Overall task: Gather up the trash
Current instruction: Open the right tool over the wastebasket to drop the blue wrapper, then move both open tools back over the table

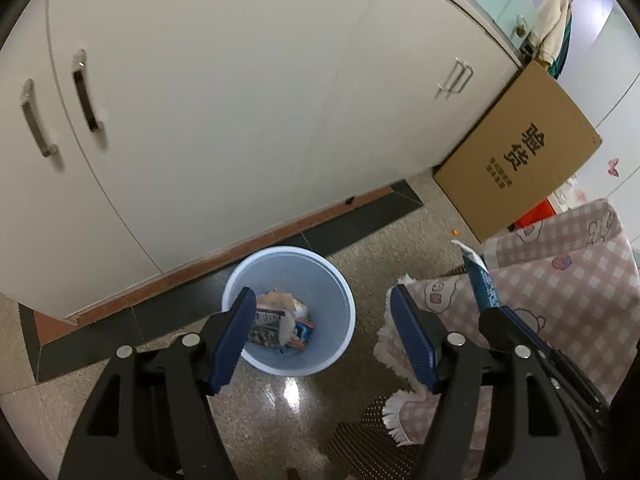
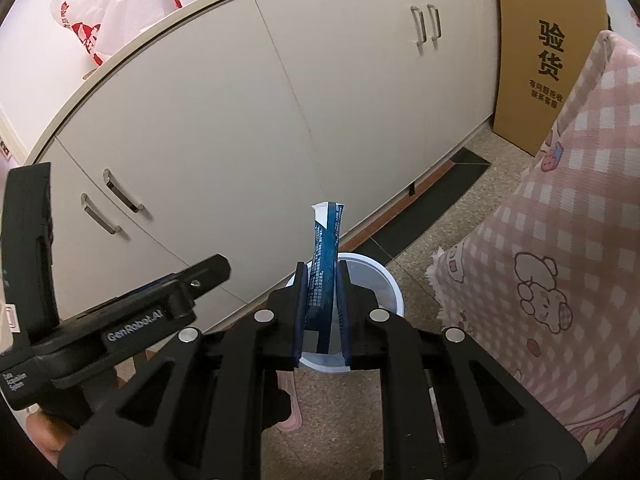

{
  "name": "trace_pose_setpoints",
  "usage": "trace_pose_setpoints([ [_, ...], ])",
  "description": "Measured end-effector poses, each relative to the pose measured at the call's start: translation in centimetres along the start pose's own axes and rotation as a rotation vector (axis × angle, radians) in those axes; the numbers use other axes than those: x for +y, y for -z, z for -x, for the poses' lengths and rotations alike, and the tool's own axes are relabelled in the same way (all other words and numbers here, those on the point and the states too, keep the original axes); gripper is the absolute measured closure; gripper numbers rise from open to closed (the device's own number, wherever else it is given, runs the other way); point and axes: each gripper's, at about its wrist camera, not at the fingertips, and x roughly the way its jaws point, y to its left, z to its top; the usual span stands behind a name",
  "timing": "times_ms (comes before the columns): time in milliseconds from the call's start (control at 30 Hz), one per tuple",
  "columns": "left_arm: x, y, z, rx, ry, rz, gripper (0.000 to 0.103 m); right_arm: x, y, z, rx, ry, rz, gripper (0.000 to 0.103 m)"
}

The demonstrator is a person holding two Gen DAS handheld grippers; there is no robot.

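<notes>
Right wrist view: the blue wrapper (image 2: 326,264) is pinched by the right gripper (image 2: 323,312); it should be centred over the bin (image 2: 394,288) at twelve o'clock before release. The left gripper (image 1: 324,336) is spread, empty.

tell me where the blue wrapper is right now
The blue wrapper stands upright, pinched in the right claw, in front of the white cabinet and above the near rim of the pale blue bin, left of the pink checked blanket.
</notes>
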Motion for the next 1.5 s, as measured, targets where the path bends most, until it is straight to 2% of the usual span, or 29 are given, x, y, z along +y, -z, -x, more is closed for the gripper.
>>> trace_pose_setpoints([
  [267,2.2,-0.8,2.1,-0.081,-0.045,0.106,0.035,1.2,-1.0,-0.7,-0.033,-0.024,0.007,0.088],
  [400,3.0,-0.9,2.9,-0.111,-0.058,0.141,0.035,1.6,-1.7,-1.4,-0.059,-0.051,-0.003,0.082],
  [433,3.1,-1.0,3.0,-0.111,-0.059,0.145,0.035,1.7,-1.8,-1.6,-0.061,-0.055,-0.005,0.08],
  [500,3.2,-1.0,3.1,-0.11,-0.056,0.15,0.035,1.9,-1.9,-1.6,-0.068,-0.042,-0.006,0.061],
  [533,3.2,-1.0,3.2,-0.111,-0.055,0.15,0.035,1.9,-1.9,-1.5,-0.074,-0.038,-0.005,0.059],
  [800,1.8,-1.0,5.1,-0.14,-0.025,0.147,0.035,2.0,-2.3,2.1,-0.124,0.0,0.025,0.059],
  [967,-1.0,-0.9,7.9,-0.177,0.035,0.102,0.035,1.5,-2.8,6.6,-0.189,0.023,0.031,0.059],
  [1100,-4.6,-0.8,10.3,-0.188,0.115,0.055,0.032,0.3,-3.1,10.8,-0.238,0.036,0.019,0.059],
  [1267,-9.9,0.0,12.8,-0.201,0.194,-0.041,0.03,-2.9,-3.0,16.6,-0.307,0.088,-0.02,0.057],
  [1500,-18.7,1.9,14.5,-0.163,0.29,-0.134,0.024,-9.3,-1.8,24.1,-0.373,0.213,-0.088,0.053],
])
